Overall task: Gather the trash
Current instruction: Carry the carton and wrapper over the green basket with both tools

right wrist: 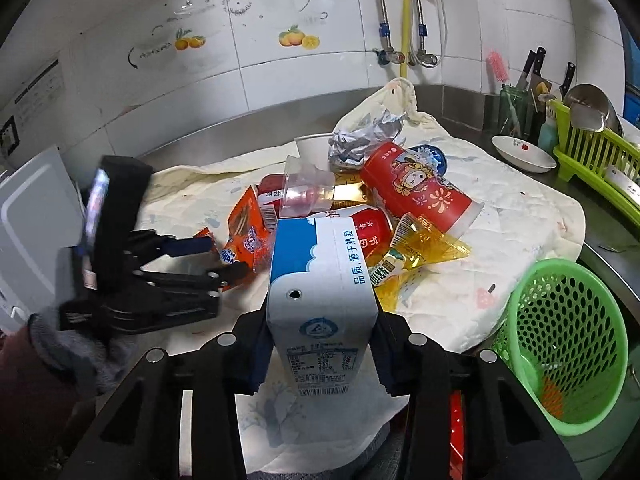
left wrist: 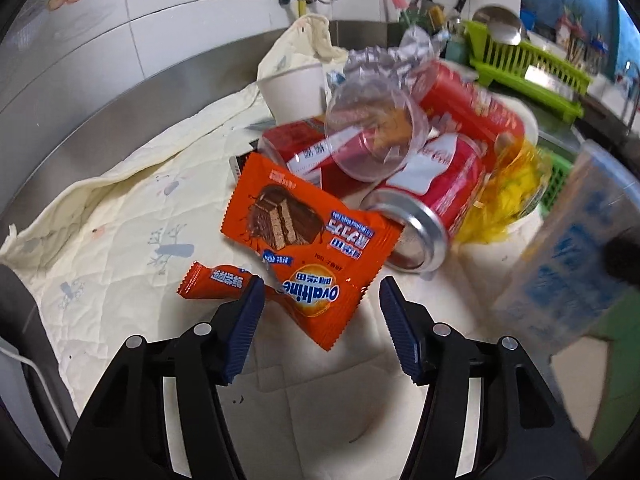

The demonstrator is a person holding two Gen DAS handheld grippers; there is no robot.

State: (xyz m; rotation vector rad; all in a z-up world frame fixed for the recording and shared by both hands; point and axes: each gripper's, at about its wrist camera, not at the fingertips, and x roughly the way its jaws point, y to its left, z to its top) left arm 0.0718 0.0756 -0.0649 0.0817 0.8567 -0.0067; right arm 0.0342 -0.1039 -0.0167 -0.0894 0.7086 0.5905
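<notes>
A pile of trash lies on a cream cloth [left wrist: 120, 216]. My left gripper [left wrist: 322, 292] is open, its jaws on either side of an orange Ovaltine wrapper [left wrist: 308, 248]. Behind the wrapper lie red cans [left wrist: 432, 204], a clear plastic cup [left wrist: 372, 132], a white paper cup [left wrist: 296, 88] and a yellow wrapper [left wrist: 512, 196]. My right gripper [right wrist: 320, 332] is shut on a blue and white milk carton [right wrist: 320, 280], held above the cloth. The carton shows blurred at the right of the left wrist view [left wrist: 572, 256]. The left gripper also shows in the right wrist view [right wrist: 216, 256].
A green mesh basket [right wrist: 568, 344] stands at the right of the cloth. A green dish rack [right wrist: 592, 160], a white bowl [right wrist: 524, 152] and knives stand at the back right. A tiled wall with pipes is behind. A white appliance [right wrist: 32, 216] is at the left.
</notes>
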